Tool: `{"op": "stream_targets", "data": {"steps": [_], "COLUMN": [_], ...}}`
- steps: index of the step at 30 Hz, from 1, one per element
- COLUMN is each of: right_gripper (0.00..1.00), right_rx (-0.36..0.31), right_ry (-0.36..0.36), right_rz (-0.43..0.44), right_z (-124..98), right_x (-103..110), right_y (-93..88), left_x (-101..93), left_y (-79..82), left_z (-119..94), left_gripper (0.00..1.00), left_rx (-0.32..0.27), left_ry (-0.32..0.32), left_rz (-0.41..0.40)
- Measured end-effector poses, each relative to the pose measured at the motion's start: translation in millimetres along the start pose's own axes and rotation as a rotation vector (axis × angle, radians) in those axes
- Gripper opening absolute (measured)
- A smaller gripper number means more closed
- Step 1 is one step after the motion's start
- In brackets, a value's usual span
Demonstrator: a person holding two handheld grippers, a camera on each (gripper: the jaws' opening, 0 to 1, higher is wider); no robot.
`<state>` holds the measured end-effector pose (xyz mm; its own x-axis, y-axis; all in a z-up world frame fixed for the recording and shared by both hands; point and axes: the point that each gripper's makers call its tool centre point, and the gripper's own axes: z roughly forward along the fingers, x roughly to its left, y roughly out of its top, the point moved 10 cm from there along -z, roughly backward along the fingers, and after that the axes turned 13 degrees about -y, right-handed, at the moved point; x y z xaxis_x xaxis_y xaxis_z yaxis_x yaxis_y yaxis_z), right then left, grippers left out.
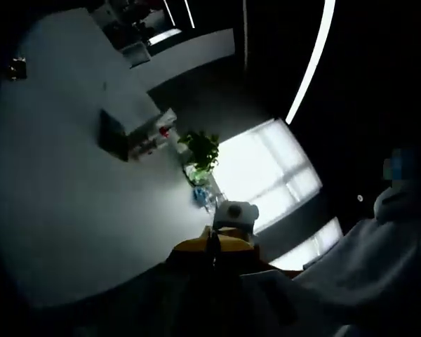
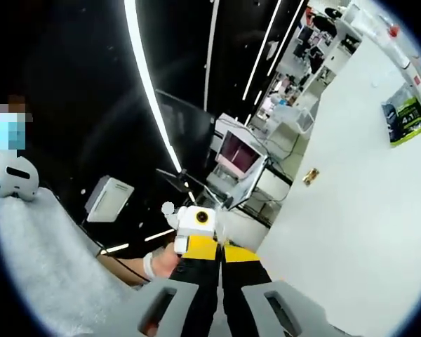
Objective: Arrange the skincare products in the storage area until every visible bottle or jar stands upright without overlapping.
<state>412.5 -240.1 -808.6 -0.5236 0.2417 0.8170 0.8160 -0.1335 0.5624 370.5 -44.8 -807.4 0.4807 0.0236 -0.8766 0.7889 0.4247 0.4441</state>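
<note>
Progress: you are aiming both grippers off the table [image 1: 70,210]; arranging not begun.
Left gripper [image 1: 214,246]: jaws together, empty.
Right gripper [image 2: 220,256]: jaws together, empty.

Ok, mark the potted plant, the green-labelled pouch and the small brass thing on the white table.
potted plant [image 1: 201,149], left gripper view, on its leaves.
green-labelled pouch [image 2: 407,121], right gripper view, on its label.
small brass thing [image 2: 309,176], right gripper view, on its body.
</note>
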Motion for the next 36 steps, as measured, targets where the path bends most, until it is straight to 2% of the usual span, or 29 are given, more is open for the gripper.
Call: {"op": "stream_targets", "data": {"steps": [5, 7, 10, 15, 20, 25, 27, 30, 34, 36], "right_gripper": [0.0, 0.0, 0.0, 0.0, 0.0, 0.0, 0.0, 0.0, 0.07, 0.04], "right_rx": [-0.007, -0.002, -0.005, 0.005, 0.022, 0.022, -0.001, -0.033, -0.036, -0.039], "right_ry": [-0.003, 0.015, 0.023, 0.027, 0.017, 0.013, -0.005, -0.043, -0.033, -0.06], "right_rz": [0.042, 0.087, 0.098, 0.121, 0.121, 0.124, 0.091, -0.036, -0.029, -0.072], "right_z": [-1, -2, -4, -3, -1, 0, 0, -3, -2, 0], "right_x": [-3, -3, -3, -2, -4, -4, -3, 1, 6, 5], "right_y": [1.5, 2.4, 3.7, 2.9, 1.5, 1.8, 1.8, 4.4, 5.1, 4.0], "left_x": [1.0, 2.0, 2.0, 4.3, 2.0, 2.6, 2.6, 0.4, -0.9, -0.4], "left_y": [-3.9, -4.5, -4.6, 1.8, 9.6, 10.6, 12.4, 15.9, 20.6, 19.7], "left_z": [3, 3, 4, -5, -11, -10, -10, -8, -4, 2], "left_gripper": [0.0, 0.0, 0.0, 0.11, 0.0, 0.0, 0.0, 0.0, 0.0, 0.0], "left_rx": [0.025, 0.027, 0.002, -0.03, -0.045, -0.029, -0.033, -0.025, -0.028, -0.008], "left_ry": [-0.001, -0.007, -0.028, 0.007, -0.006, 0.012, 0.02, 0.029, 0.032, 0.028], "left_rz": [-0.007, -0.007, -0.04, -0.044, -0.048, -0.035, -0.044, -0.032, -0.013, -0.011]}}
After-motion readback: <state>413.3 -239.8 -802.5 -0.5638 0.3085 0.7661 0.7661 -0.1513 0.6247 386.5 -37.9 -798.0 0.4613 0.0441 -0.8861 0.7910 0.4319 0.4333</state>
